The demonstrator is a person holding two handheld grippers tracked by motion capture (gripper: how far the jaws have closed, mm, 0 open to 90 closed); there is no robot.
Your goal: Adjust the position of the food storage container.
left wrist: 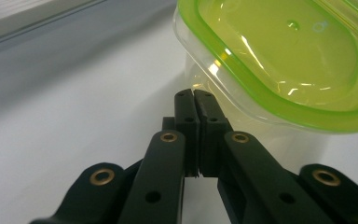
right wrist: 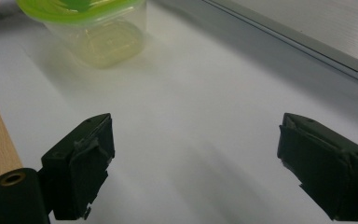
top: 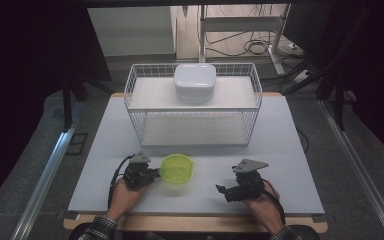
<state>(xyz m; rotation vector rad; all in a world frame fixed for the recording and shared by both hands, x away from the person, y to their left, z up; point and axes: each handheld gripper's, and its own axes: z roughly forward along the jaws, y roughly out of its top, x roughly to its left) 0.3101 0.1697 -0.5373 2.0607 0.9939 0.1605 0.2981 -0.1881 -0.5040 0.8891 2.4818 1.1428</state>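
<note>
While the left gripper [left wrist: 193,95] is held with jaws pressed together just beside the green-lidded container [left wrist: 279,60], the right gripper [right wrist: 193,154] is kept wide open, well apart; nothing is gripped.

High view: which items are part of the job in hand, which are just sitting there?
In play:
- green-lidded container, on the table
- left gripper, shut, its tips at the container's side
- right gripper, open, apart from the container

Sitting there:
- wire basket at the back of the table
- white lidded box on the basket's upper shelf
- table
</note>
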